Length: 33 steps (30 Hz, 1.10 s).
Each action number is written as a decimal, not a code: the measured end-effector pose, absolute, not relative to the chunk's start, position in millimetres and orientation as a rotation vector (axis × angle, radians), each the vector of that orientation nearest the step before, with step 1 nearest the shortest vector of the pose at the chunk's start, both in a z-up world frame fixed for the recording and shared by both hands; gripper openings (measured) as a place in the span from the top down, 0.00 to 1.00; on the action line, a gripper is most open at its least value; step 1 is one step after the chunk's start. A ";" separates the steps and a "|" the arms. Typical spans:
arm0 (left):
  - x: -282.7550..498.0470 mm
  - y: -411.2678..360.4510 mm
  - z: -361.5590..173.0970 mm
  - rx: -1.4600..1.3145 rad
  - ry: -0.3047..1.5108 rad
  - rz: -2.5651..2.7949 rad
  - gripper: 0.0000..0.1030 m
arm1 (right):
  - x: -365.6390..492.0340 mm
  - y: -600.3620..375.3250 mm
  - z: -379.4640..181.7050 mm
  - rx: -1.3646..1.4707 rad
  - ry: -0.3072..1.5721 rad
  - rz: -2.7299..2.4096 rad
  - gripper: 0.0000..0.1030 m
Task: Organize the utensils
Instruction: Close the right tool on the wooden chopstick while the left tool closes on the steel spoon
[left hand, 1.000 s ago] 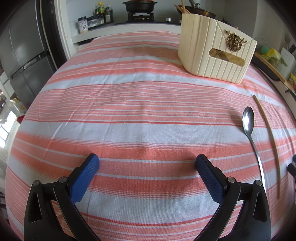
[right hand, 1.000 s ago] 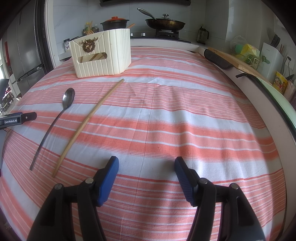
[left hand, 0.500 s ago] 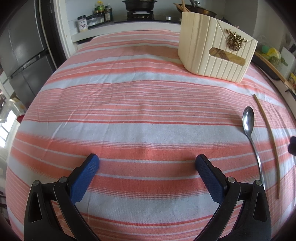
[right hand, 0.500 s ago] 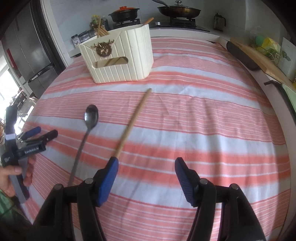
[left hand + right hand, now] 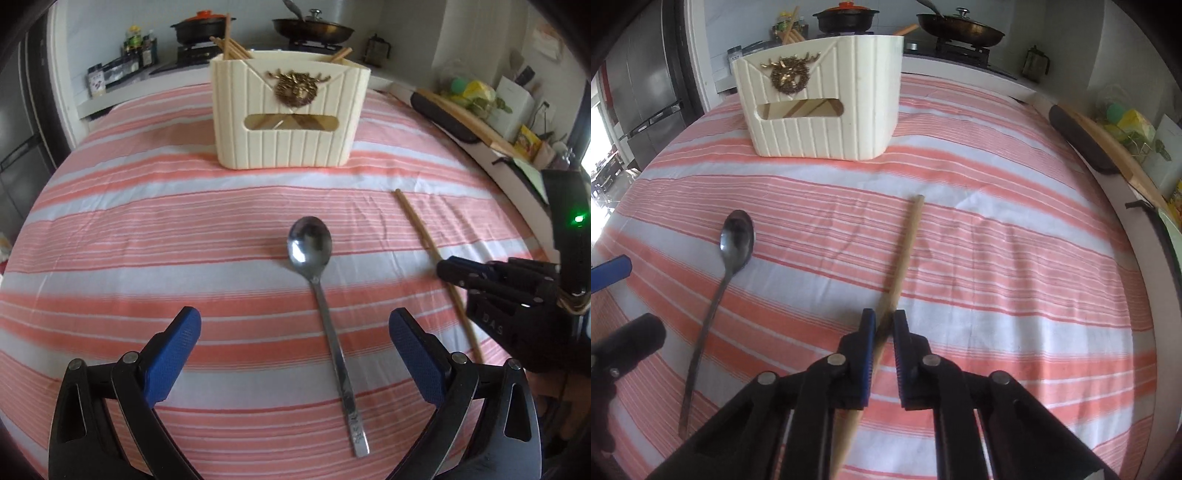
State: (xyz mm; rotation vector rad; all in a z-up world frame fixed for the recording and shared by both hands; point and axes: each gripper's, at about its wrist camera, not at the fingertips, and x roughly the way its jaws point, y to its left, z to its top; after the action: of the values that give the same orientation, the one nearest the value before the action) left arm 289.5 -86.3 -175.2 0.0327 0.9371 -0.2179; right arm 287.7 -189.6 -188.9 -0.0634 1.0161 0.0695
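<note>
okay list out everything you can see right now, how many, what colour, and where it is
Spoon: one, silver, flat on the cloth, bowl toward the holder.
Chopstick: one, wooden, on the cloth right of the spoon, its near part between the right gripper's pads.
Holder: one, cream with a gold crest, far middle of the table, more chopsticks standing in it.
Tablecloth: one, coral and white stripes, covers the table.
Pot: one, black with an orange lid, on the stove behind.
Pan: one, dark with a lid, on the stove, right of the pot.
Fridge: one, grey, far left.
Left gripper: black with blue pads, open over the spoon handle.
Right gripper: black with blue pads, closed around the chopstick.
</note>
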 end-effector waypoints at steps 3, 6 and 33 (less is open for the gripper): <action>294.3 -108.0 -189.2 0.148 0.954 -0.149 0.18 | 269.3 -220.5 -190.7 0.006 1.027 0.023 0.92; 292.9 -112.1 -196.8 0.172 0.927 -0.129 0.38 | 250.1 -237.5 -192.1 0.050 1.020 0.013 0.92; 302.8 13.9 -183.1 0.000 0.994 -0.226 0.24 | 253.3 -248.0 -174.5 0.064 1.161 0.185 0.52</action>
State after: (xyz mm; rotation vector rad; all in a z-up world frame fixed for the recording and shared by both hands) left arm 302.8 13.9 -183.1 -0.0003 0.9942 -0.2262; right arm 253.3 -248.0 -174.5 0.0643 1.1608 0.1847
